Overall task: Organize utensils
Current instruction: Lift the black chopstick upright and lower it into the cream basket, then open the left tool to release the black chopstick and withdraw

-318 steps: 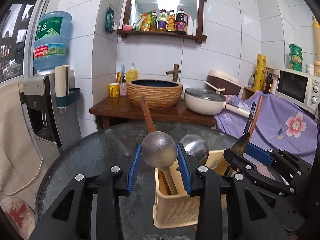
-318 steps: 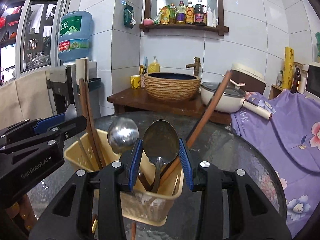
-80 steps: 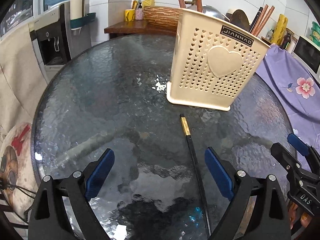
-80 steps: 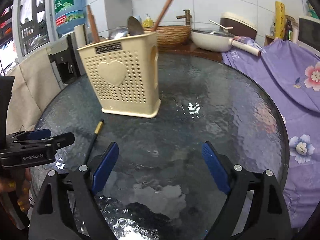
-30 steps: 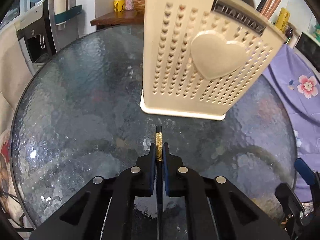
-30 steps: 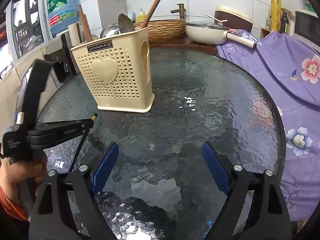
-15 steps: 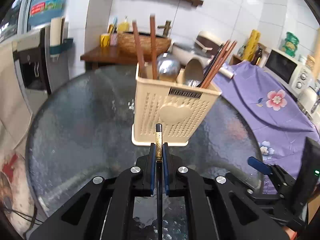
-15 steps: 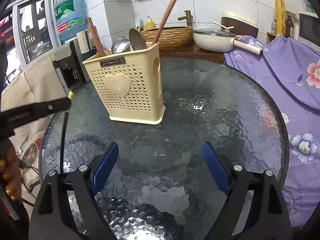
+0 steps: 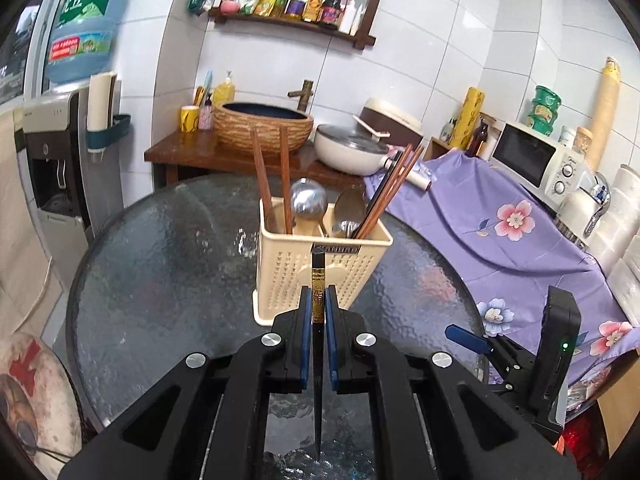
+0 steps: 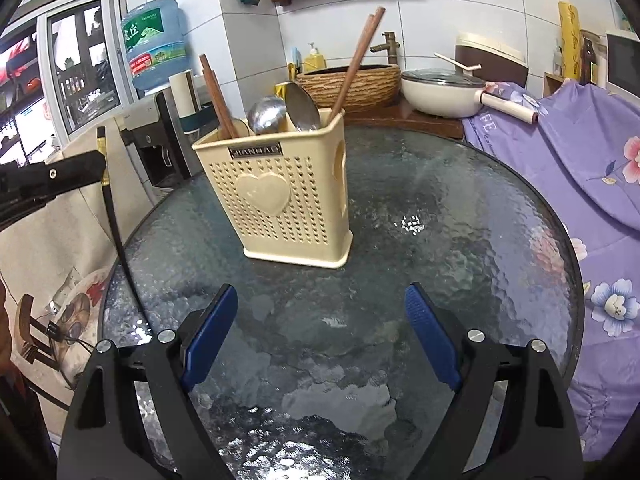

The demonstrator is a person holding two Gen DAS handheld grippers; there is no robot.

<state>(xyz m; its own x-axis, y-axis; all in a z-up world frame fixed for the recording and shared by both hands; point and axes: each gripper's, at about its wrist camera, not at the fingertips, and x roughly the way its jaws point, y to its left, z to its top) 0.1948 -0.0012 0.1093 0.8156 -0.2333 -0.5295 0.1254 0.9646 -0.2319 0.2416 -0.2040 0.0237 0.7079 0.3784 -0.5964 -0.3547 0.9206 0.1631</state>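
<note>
**Last chopstick lifted, holder nearly full**

Held clear of the table: one black chopstick (image 9: 318,300) with a gold band near its top, pinched just below that band and hanging down past the pads, lower tip above the glass. In the right wrist view, seen slanting down from the grip toward the table's near edge, touching nothing.

Straight ahead and well apart: cream perforated utensil holder (image 9: 320,264), upright near the middle of the round glass table (image 9: 168,248). Already inside: two brown wooden chopsticks (image 9: 272,184) at the left, a steel ladle (image 9: 308,198) and a spoon (image 9: 350,208) in the middle, a bundle of dark chopsticks (image 9: 390,188) leaning right. No other loose utensil visible on the glass. By that reading, nearly finished: only carrying this stick over the rim and dropping it in, most likely beside the dark bundle, though which compartment cannot be told.

Left gripper (image 9: 318,312): clenched tight on the black chopstick, blue pads pressing both sides.

Right gripper (image 10: 320,332): spread wide, nothing between the pads, hovering over bare glass short of the holder, touching nothing
</note>
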